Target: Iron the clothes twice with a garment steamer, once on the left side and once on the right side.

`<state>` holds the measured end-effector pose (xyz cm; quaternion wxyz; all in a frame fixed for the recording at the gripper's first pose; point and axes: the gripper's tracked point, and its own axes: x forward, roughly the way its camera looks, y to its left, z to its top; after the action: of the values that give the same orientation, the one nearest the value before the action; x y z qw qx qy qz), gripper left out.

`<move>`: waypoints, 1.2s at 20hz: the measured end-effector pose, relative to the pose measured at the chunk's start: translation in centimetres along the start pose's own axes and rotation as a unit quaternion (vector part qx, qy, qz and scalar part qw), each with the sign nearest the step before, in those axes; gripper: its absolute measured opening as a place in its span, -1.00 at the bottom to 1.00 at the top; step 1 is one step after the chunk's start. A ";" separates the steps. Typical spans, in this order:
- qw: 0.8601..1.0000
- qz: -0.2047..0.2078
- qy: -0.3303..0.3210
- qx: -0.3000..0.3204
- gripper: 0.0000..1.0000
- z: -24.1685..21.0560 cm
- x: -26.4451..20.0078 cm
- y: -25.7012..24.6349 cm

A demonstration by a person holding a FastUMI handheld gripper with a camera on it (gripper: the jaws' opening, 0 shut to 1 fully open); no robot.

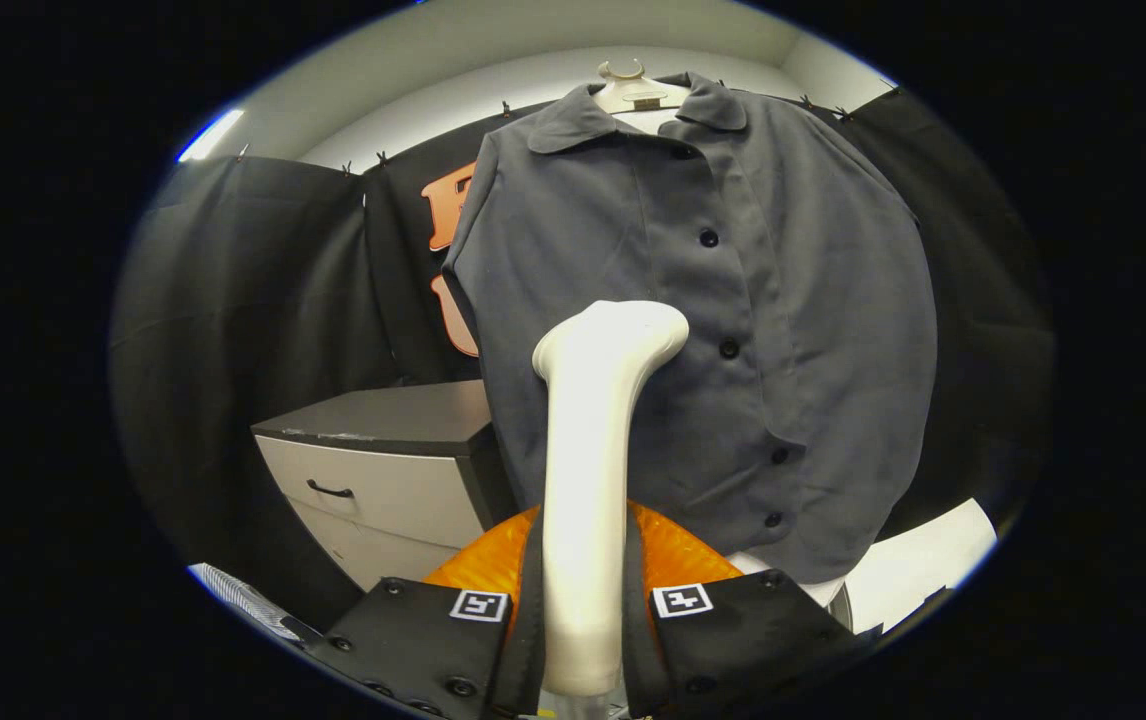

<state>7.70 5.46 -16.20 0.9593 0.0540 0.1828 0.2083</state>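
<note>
The claw (583, 600) pinches the white garment steamer (588, 480) by its handle, head raised before the grey button-up shirt (733, 300) on its hanger (633, 90).

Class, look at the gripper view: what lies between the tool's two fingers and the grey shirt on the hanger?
The garment steamer: its handle is clamped between the tool fingers and its head rises against the grey shirt front, seen in the gripper view.

The claw (584, 600) has two broad flat finger plates, each bearing a small square white tag with a black coded pattern near its inner top corner. Round dark screw heads dot the plates along their edges and lower corners.
</note>
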 end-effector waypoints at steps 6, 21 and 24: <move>0.999 -0.006 0.037 0.003 -0.22 -3.6 -0.6 -0.6; 1.000 0.004 0.022 0.007 -0.22 -1.9 -3.6 -0.4; 1.000 0.001 -0.017 0.000 -0.22 1.8 -5.1 -1.0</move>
<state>4.46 2.38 -13.00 0.9620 0.0572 0.1667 0.2084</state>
